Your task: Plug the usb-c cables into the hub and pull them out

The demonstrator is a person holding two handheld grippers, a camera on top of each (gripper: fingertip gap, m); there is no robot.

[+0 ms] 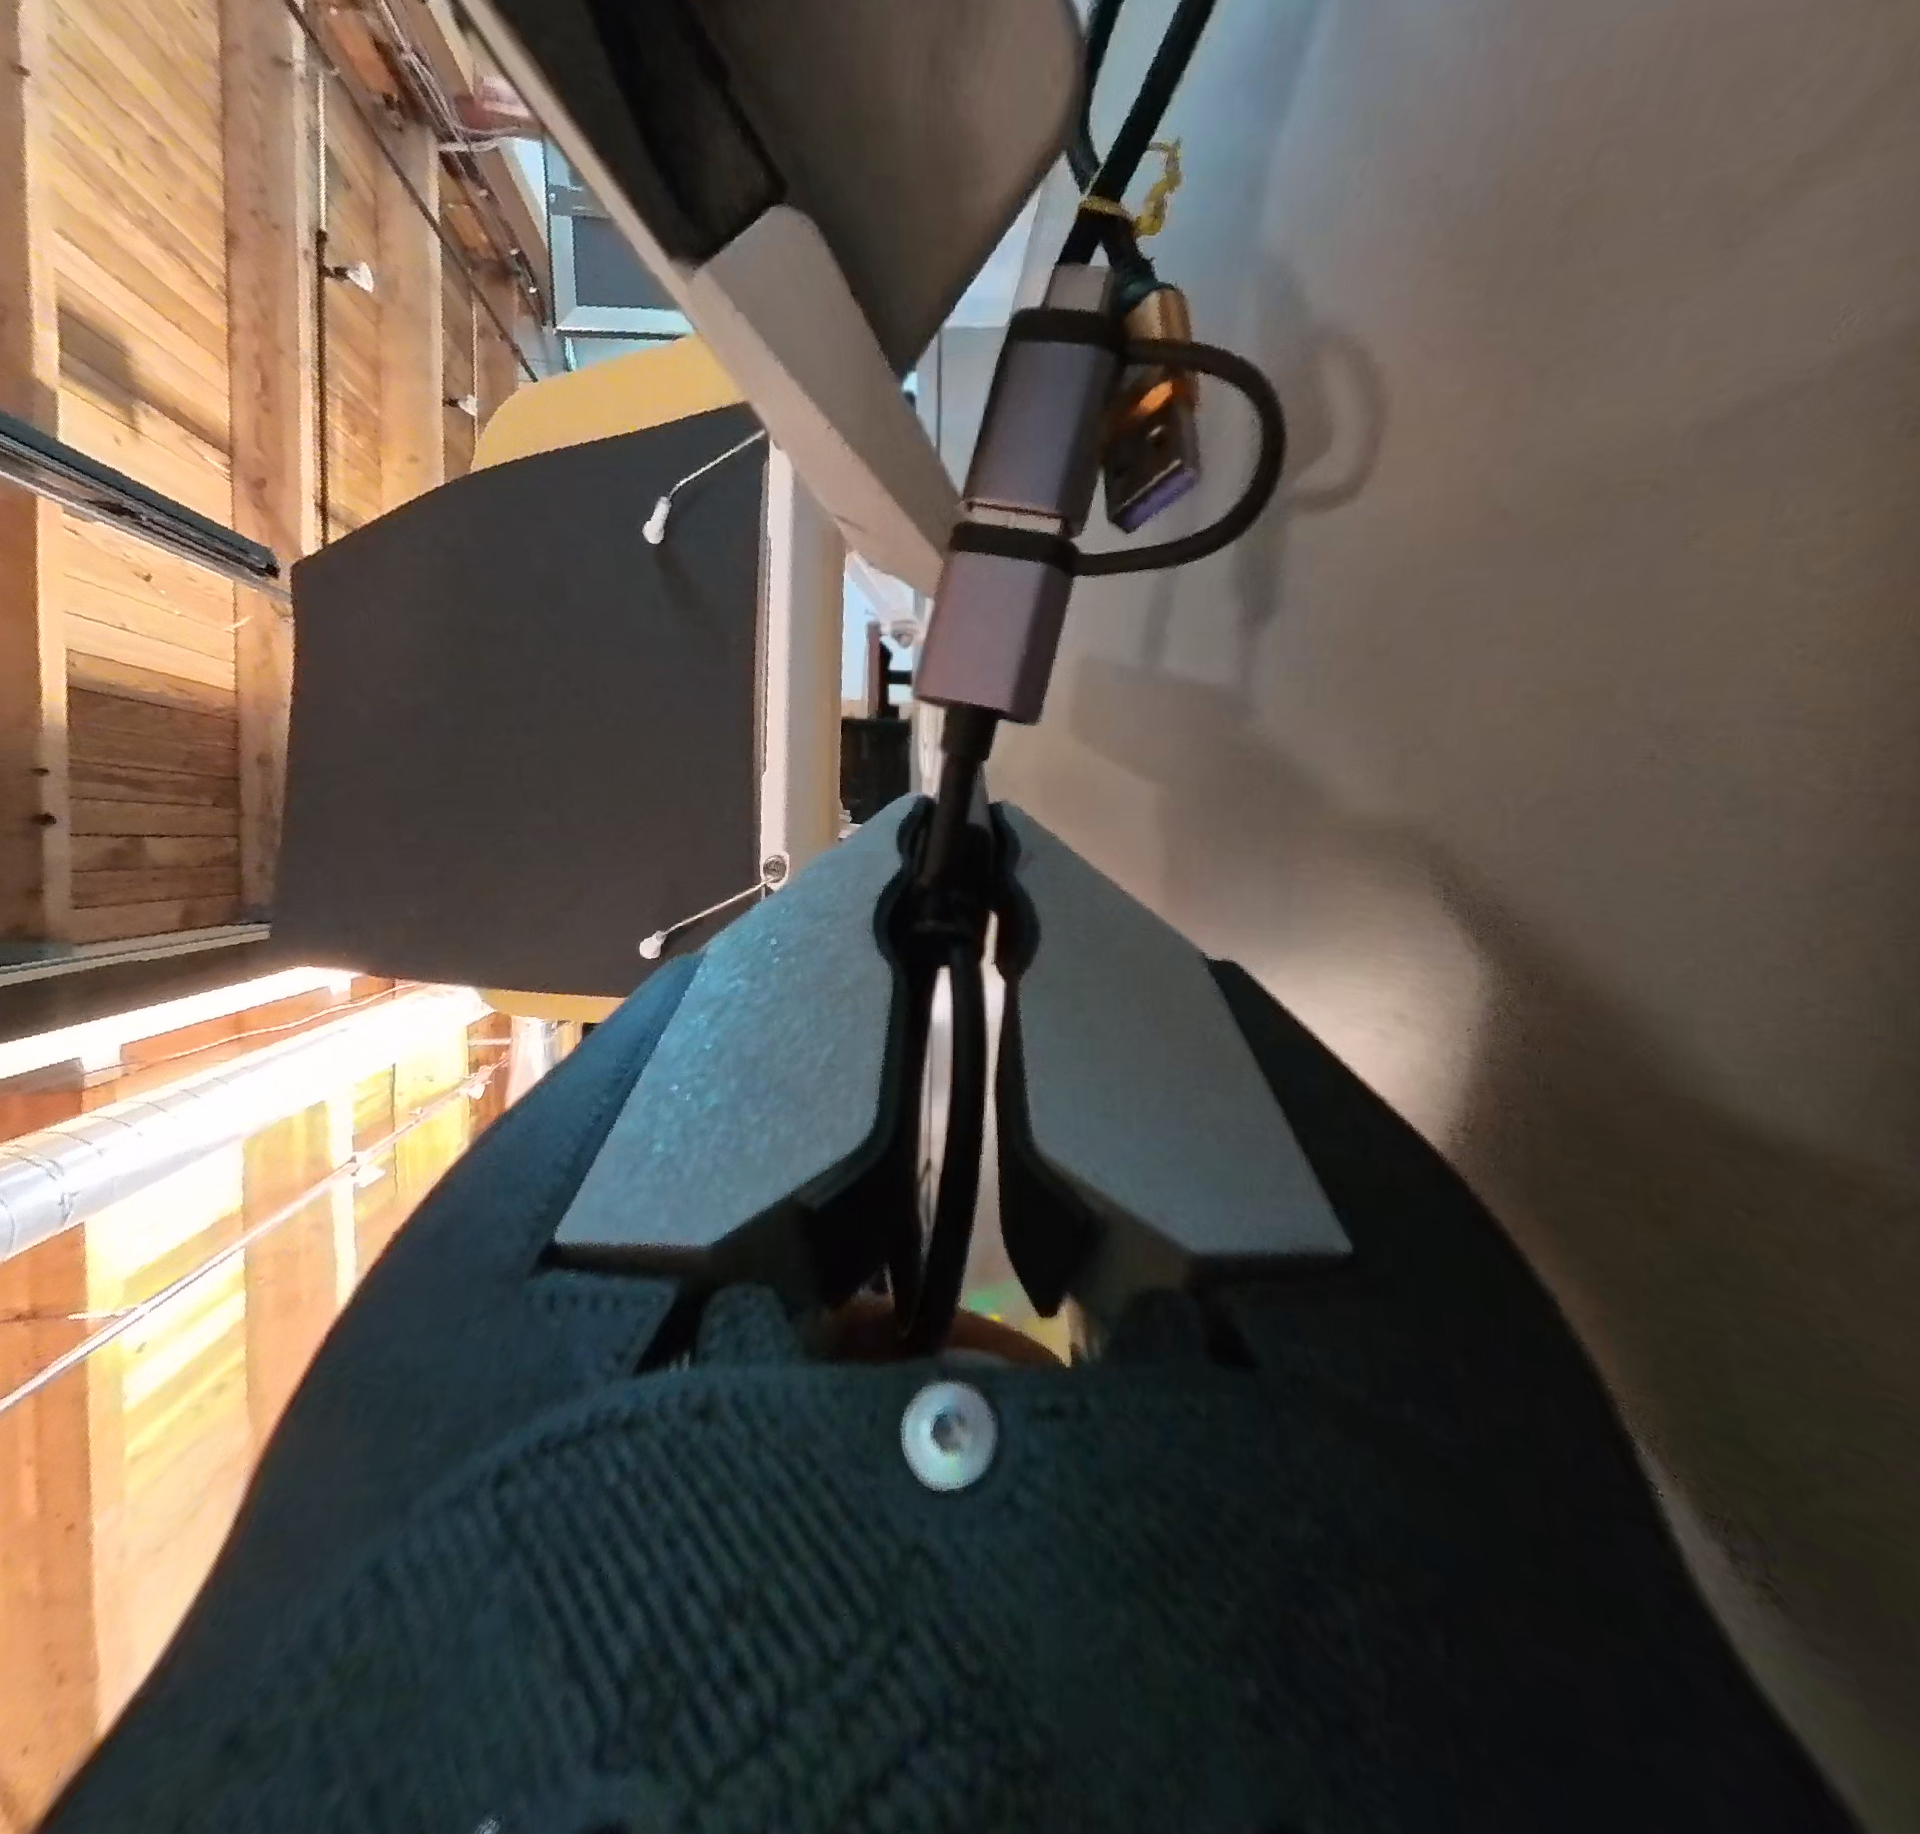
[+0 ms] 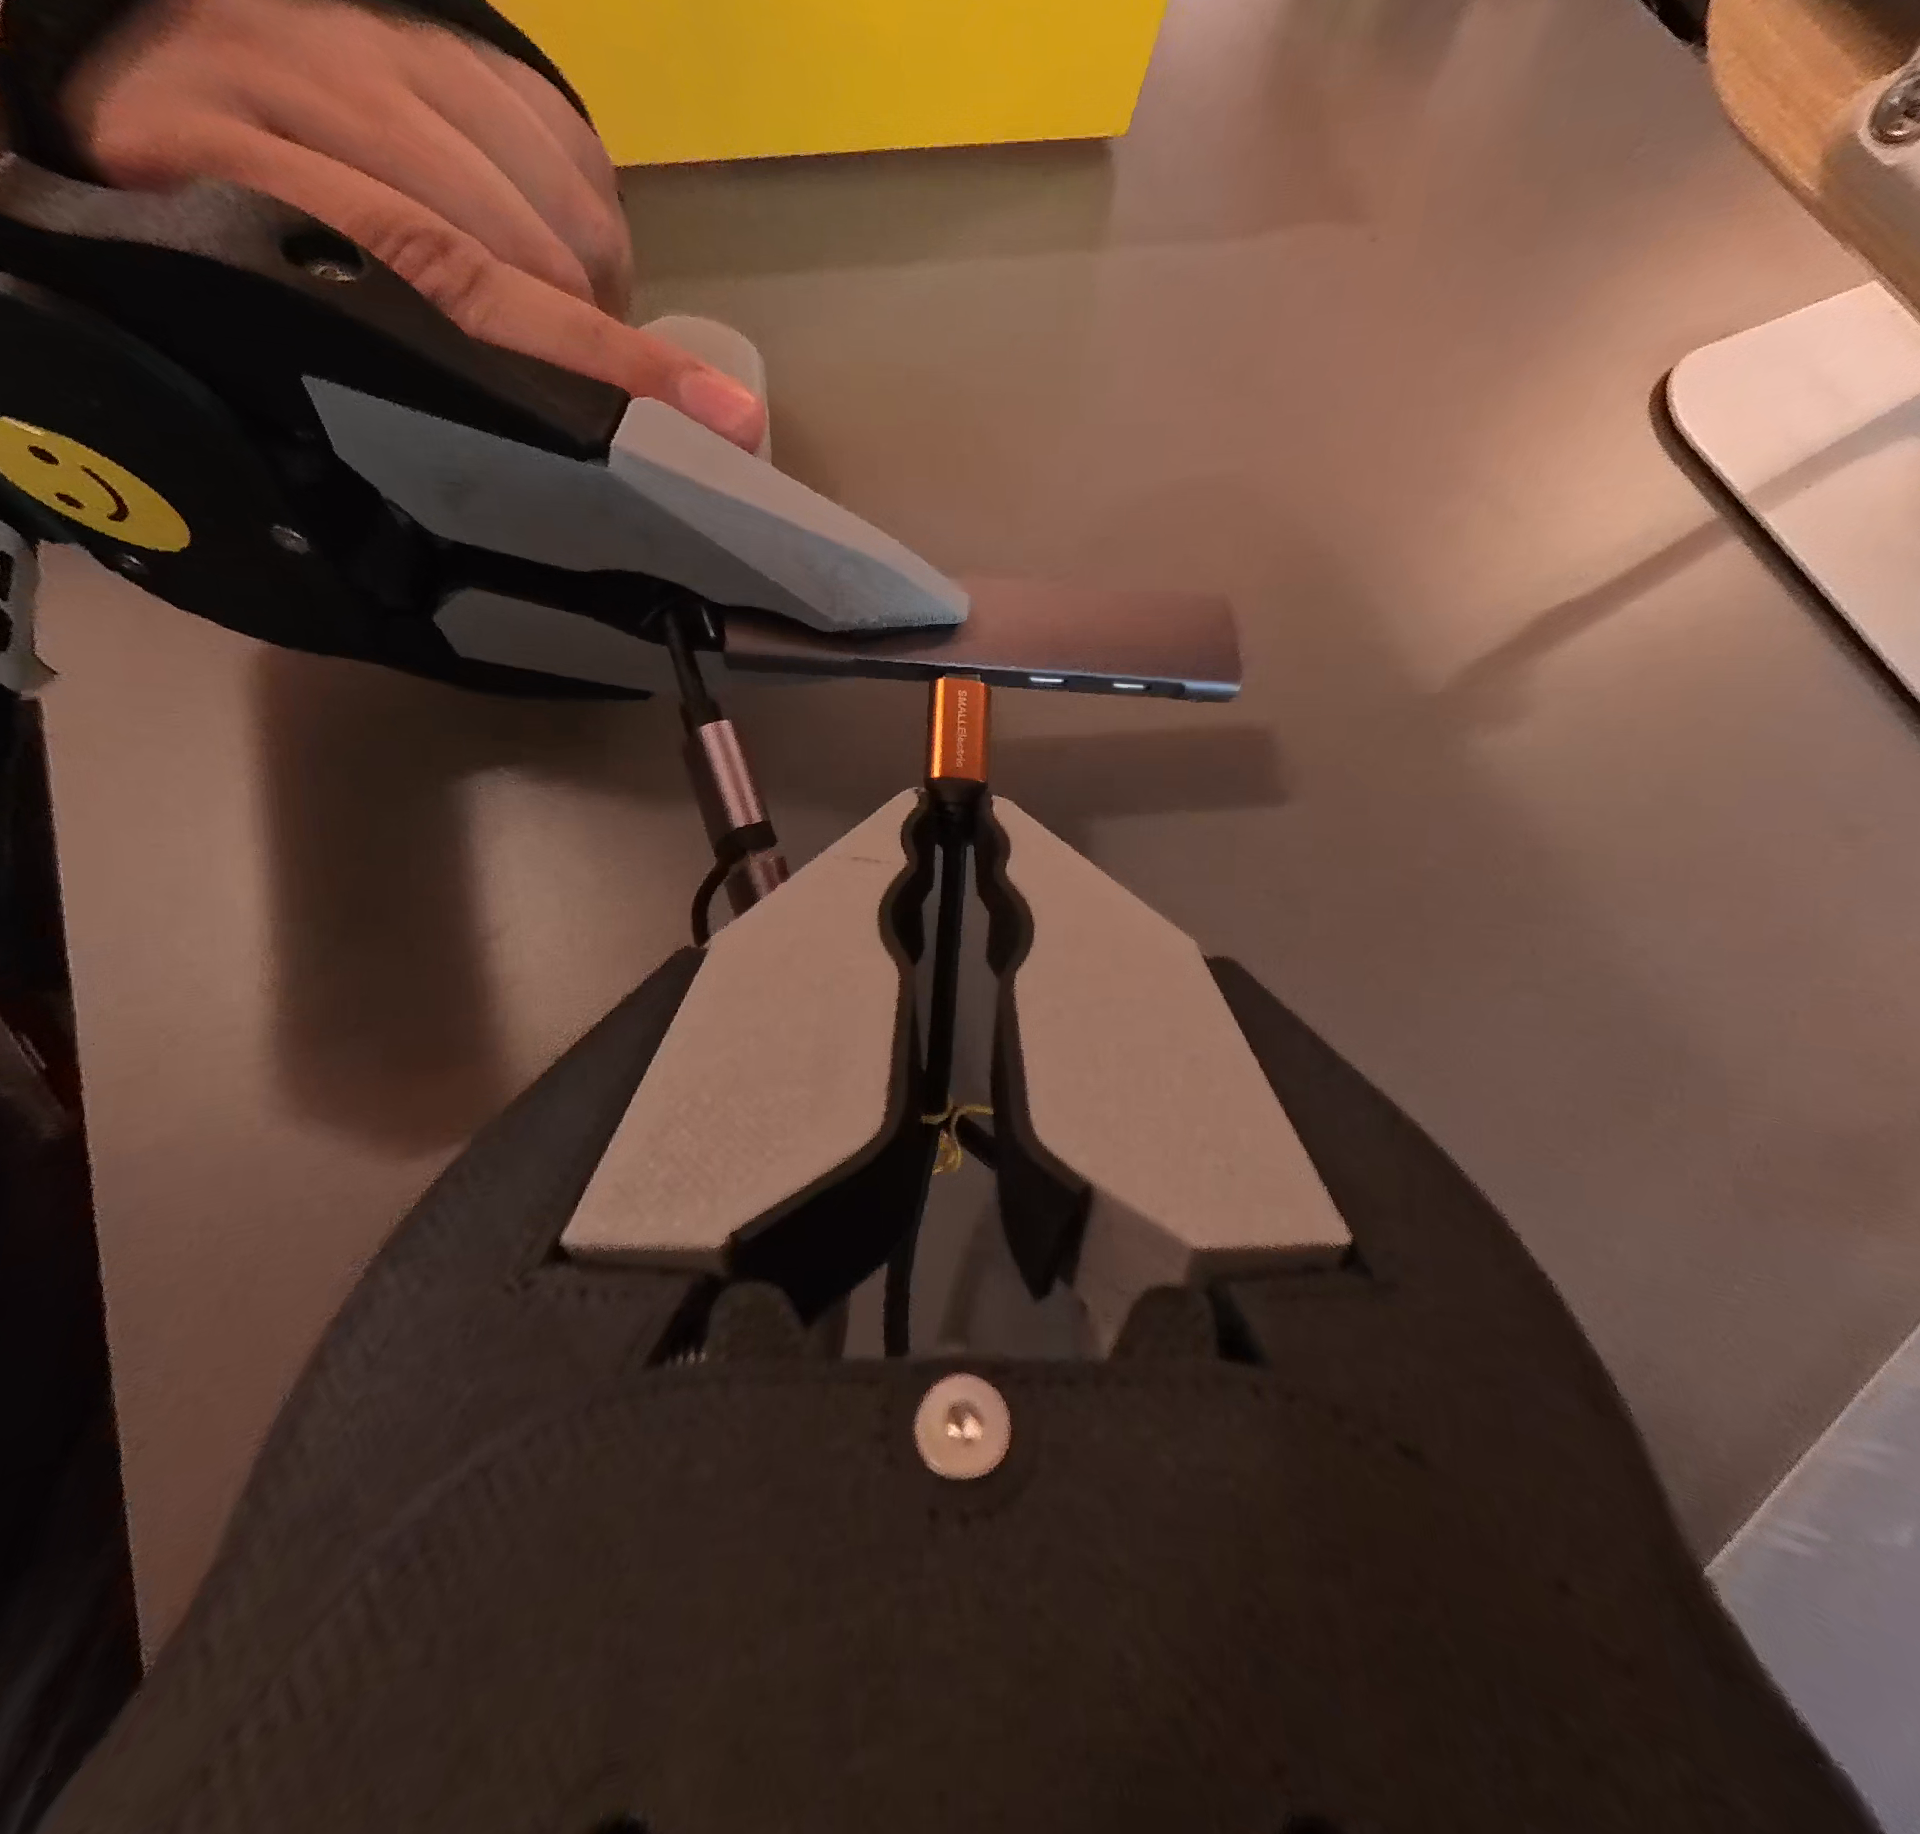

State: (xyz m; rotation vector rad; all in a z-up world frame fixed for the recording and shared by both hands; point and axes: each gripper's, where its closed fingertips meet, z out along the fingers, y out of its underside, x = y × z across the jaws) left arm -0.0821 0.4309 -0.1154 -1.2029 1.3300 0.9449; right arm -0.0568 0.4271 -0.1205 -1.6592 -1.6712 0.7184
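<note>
Right hand-held gripper (image 2: 954, 816): closed on the black cable just behind the orange plug (image 2: 958, 733).
Left hand-held gripper (image 2: 831, 631): clamped on the hub's (image 2: 1122, 631) left end, held above the tabletop (image 2: 1351, 849).
Progress: orange plug sits at the hub's near edge (seated or not, hard to say); two ports to its right are empty.
Left: pulling out.

The right gripper (image 2: 958, 818) points level, its fingertips pressed nearly together. The left gripper (image 1: 961, 828) comes in sideways, jaws pinched close too, with a bare hand (image 2: 364, 195) wrapped over its body.
</note>
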